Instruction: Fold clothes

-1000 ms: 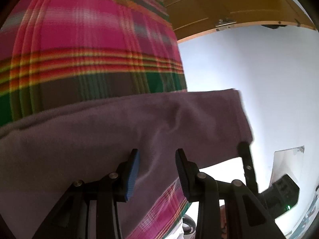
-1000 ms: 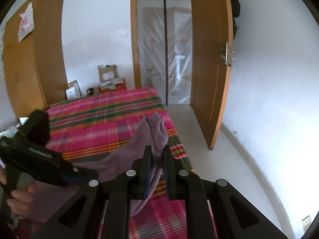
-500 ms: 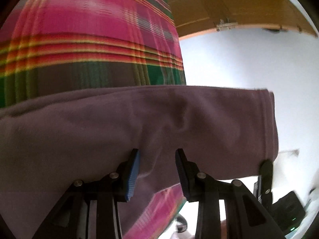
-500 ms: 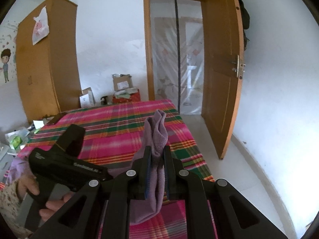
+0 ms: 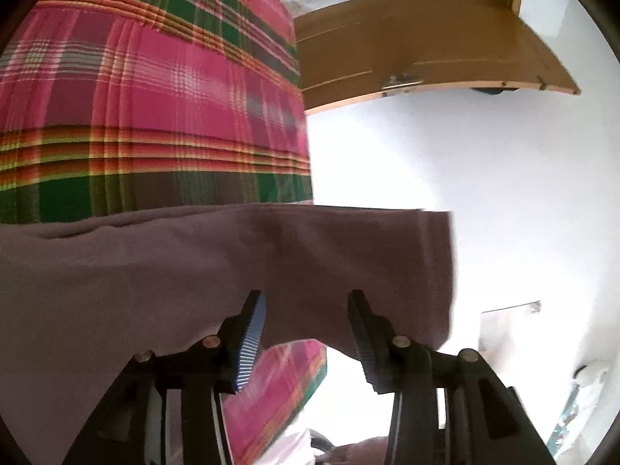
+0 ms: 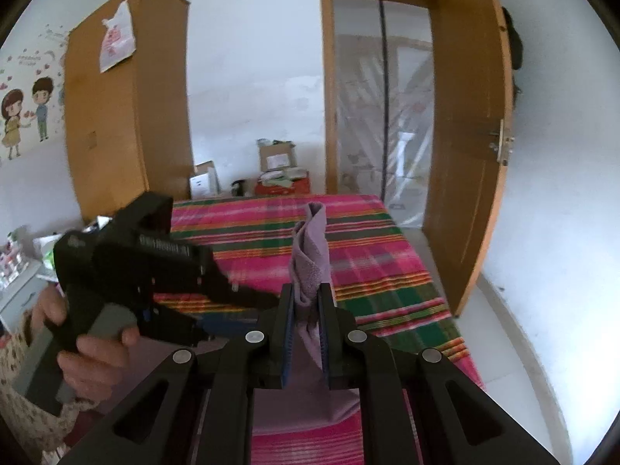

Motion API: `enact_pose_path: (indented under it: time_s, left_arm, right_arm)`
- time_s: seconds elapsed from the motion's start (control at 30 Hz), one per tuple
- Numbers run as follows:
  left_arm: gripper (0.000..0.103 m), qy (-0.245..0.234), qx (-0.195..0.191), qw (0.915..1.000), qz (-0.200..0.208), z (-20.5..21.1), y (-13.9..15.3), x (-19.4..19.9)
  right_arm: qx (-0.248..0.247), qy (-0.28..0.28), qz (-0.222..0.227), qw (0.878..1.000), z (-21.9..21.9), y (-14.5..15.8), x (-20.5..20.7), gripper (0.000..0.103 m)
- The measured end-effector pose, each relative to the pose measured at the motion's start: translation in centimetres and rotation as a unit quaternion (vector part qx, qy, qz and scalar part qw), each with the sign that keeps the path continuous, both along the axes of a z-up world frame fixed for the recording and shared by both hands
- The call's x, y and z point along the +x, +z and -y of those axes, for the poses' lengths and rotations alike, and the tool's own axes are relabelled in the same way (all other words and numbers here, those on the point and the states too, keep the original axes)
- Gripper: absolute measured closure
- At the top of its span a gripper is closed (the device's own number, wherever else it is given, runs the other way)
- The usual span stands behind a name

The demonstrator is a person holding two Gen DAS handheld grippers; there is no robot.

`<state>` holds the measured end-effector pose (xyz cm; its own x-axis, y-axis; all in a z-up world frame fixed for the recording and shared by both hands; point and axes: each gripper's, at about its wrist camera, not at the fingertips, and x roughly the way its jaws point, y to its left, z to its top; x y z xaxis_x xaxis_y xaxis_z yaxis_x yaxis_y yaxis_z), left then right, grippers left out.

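A purple garment (image 5: 162, 271) stretches across the left wrist view above the pink plaid bed cover (image 5: 155, 97). Its hemmed end (image 5: 441, 271) hangs off the bed's side. My left gripper (image 5: 306, 310) is open, its fingers wide apart, with the garment's lower edge running across the gap just beyond the tips. In the right wrist view my right gripper (image 6: 306, 310) is shut on a bunched fold of the purple garment (image 6: 310, 248), which sticks up above the fingers. A hand holds the left gripper (image 6: 128, 263), which points at the right one from the left.
The plaid bed (image 6: 368, 255) fills the middle of the room. An open wooden door (image 6: 469, 147) stands to the right and a wooden wardrobe (image 6: 116, 116) to the left. Boxes (image 6: 279, 170) sit beyond the bed. A bare floor strip (image 6: 503, 329) runs along the right wall.
The right gripper has lifted the held fold and the room view has tilted up. The left gripper has come closer to the right one, still open. The garment's free end swung sideways.
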<state>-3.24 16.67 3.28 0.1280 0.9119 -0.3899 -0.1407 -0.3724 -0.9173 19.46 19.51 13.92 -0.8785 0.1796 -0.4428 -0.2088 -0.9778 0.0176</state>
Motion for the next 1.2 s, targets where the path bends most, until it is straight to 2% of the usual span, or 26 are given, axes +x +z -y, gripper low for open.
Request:
enact_pose_path:
  time_s: [0.1,0.17,0.3,0.47,0.83,1.03,1.2]
  left_arm:
    - [0.052,0.006,0.033,0.9994,0.010,-0.3,0.3,-0.9]
    - [0.048,0.005,0.042,0.9990,0.009,0.7,0.6,-0.8]
    - [0.047,0.008,0.022,0.9997,0.000,1.2,0.1,-1.1]
    - [0.047,0.028,0.003,0.9996,0.001,2.8,-0.6,-1.6]
    - [0.047,0.042,0.019,0.9988,0.017,5.9,-2.1,-1.9]
    - [0.047,0.077,0.015,0.9964,0.033,8.5,-3.4,-1.9]
    - [0.047,0.070,0.011,0.9965,0.044,8.8,-3.9,-1.6]
  right_arm:
    - [-0.006,0.013,0.009,1.000,1.2,-0.6,-0.4,0.092]
    - [-0.005,0.020,0.014,1.000,2.1,-1.0,-0.6,0.092]
    - [0.001,0.034,0.024,0.999,4.0,-2.0,-1.1,0.092]
    - [-0.020,0.055,0.040,0.997,5.2,-3.6,-1.6,0.092]
    - [-0.033,0.092,0.065,0.993,8.6,-6.1,-2.8,0.092]
    - [-0.051,0.104,0.082,0.990,9.6,-7.8,-3.1,0.092]
    - [-0.053,0.113,0.084,0.989,10.5,-8.2,-3.3,0.092]
